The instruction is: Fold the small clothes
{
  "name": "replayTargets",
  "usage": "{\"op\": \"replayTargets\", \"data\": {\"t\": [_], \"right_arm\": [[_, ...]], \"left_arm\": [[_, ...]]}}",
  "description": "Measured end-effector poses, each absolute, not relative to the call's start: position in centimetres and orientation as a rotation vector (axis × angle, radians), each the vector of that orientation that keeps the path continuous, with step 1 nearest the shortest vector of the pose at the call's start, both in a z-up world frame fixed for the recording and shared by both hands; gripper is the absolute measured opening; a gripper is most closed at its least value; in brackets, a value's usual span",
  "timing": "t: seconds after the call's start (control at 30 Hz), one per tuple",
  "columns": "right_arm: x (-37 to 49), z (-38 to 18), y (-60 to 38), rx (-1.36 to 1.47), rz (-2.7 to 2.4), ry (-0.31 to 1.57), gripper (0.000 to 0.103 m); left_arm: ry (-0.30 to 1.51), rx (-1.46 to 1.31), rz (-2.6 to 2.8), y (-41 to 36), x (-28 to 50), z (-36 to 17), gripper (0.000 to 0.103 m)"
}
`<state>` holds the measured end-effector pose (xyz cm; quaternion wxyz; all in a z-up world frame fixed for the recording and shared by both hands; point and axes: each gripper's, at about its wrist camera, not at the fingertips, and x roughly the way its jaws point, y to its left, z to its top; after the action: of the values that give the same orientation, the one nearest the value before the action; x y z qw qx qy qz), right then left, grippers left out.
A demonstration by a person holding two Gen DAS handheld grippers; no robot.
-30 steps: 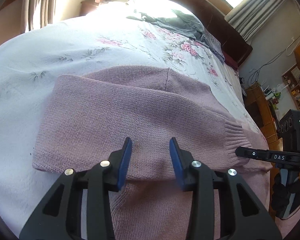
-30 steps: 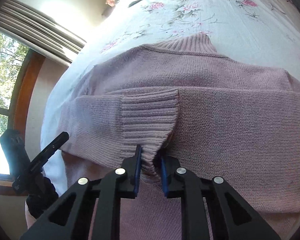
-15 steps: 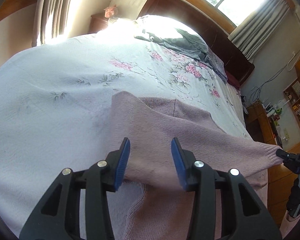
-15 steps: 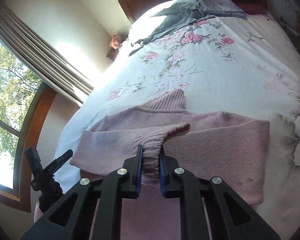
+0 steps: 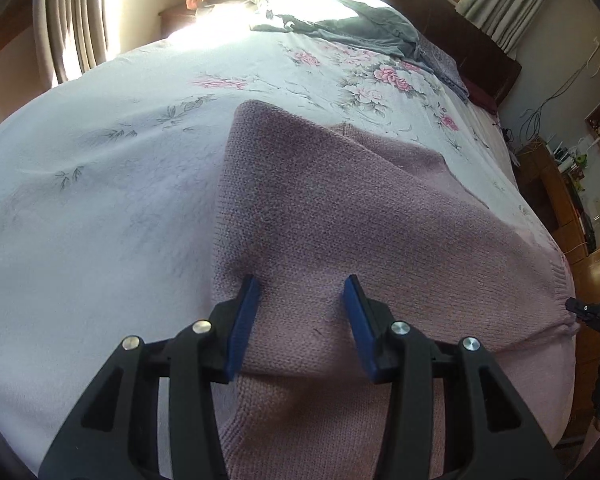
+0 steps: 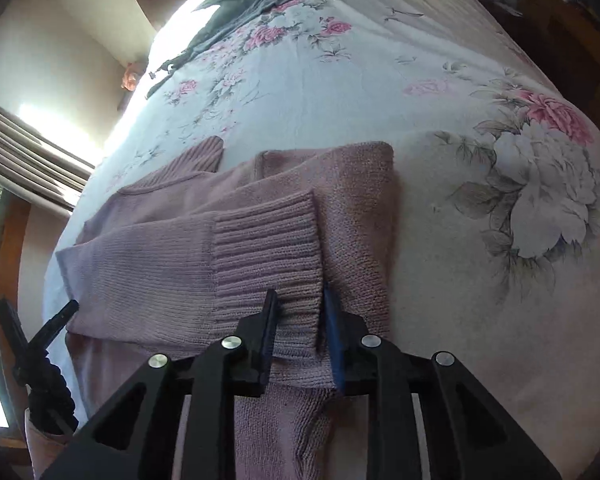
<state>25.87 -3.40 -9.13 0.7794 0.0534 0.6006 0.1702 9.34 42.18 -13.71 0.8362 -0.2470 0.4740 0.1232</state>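
The big bed point(image 6: 420, 92) with its flowery sheet holds the pink sweater point(image 5: 340, 216), which lies flat near the front edge. Its sleeve point(image 6: 148, 264) runs sideways, from 9 o'clock toward 3 o'clock. The ribbed cuff point(image 6: 266, 248) sits right in front of the right gripper point(image 6: 300, 304), at 12 o'clock, and its jaws look loosely spread around it. The left gripper point(image 5: 300, 292) is wide open over the sweater and holds nothing. The right one is nearer the cuff.
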Motion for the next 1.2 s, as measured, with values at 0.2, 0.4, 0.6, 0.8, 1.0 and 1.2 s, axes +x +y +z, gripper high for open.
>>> {"op": "replayTargets", "data": {"t": [0.2, 0.4, 0.6, 0.8, 1.0, 1.2], "right_arm": [[24.6, -4.2, -1.9, 0.060, 0.439, 1.166, 0.031], [24.6, -7.0, -0.5, 0.058, 0.443, 1.245, 0.031], [24.3, -10.0, -1.3, 0.075, 0.422, 1.293, 0.029], [24.6, -10.9, -1.1, 0.054, 0.410, 1.301, 0.029], [24.1, -9.9, -1.8, 0.098, 0.436, 1.285, 0.029], [19.0, -6.1, -4.5, 0.100, 0.507, 1.221, 0.042]], "left_arm": [[0.902, -0.496, 0.170, 39.7, 9.3, -9.1, 0.052], [0.995, -0.463, 0.146, 37.4, 10.9, -11.9, 0.052], [1.022, -0.453, 0.143, 37.6, 10.9, -14.2, 0.052], [1.032, -0.477, 0.142, 38.1, 11.3, -15.1, 0.052], [1.040, -0.477, 0.156, 38.1, 11.1, -14.4, 0.052], [1.024, -0.429, 0.151, 37.4, 5.7, -11.3, 0.055]]}}
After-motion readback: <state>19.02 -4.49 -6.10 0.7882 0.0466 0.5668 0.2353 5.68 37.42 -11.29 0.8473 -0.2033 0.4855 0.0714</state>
